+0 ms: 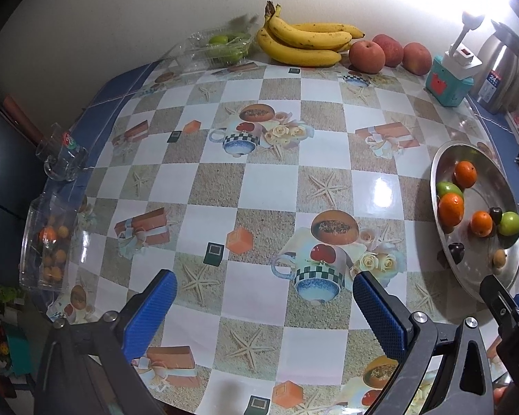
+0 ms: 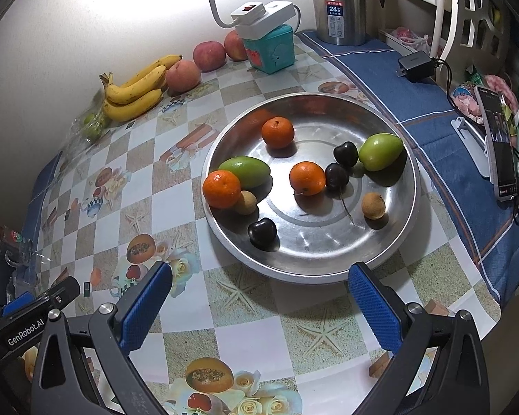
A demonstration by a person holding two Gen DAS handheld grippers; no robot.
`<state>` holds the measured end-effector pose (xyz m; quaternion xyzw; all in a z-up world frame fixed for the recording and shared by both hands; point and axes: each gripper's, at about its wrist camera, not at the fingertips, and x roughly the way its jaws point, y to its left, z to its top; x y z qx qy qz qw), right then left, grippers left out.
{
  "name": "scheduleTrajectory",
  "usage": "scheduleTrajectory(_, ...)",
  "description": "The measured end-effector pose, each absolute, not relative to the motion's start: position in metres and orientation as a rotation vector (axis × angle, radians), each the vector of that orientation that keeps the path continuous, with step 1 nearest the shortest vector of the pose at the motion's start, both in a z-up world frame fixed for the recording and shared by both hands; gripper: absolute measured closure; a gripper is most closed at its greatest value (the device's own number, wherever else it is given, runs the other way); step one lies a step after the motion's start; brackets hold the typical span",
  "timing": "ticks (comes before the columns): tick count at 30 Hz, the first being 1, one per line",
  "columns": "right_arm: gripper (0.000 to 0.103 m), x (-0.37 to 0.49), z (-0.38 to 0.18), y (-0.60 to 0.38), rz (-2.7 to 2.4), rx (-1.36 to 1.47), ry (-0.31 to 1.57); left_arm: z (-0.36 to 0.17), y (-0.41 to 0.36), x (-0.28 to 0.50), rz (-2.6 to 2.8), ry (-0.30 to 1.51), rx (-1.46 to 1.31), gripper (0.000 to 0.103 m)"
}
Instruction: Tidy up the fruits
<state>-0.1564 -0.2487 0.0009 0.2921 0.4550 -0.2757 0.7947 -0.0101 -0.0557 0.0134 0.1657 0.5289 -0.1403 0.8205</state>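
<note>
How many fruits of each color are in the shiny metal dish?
In the metal dish:
Orange: 3
Green: 2
Dark: 3
Tan: 2
Total: 10

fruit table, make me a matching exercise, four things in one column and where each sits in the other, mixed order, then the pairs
Things:
1. bananas
2. dark cherries
3. power strip
4. steel flask

Places:
A. on the blue cloth
B. on top of the teal box
C. in the metal dish
D. by the wall, next to the apples

Pairs: 1-D, 2-C, 3-B, 4-A
</note>
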Motion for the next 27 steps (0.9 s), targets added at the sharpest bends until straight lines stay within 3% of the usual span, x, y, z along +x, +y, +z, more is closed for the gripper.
scheduleTrajectory(27,0.001,-0.154,-0.0013,-0.2469,-0.585,0.623,0.99,0.0101,-0.0586,-0.0098,-0.308,1.138,0.361,0.0)
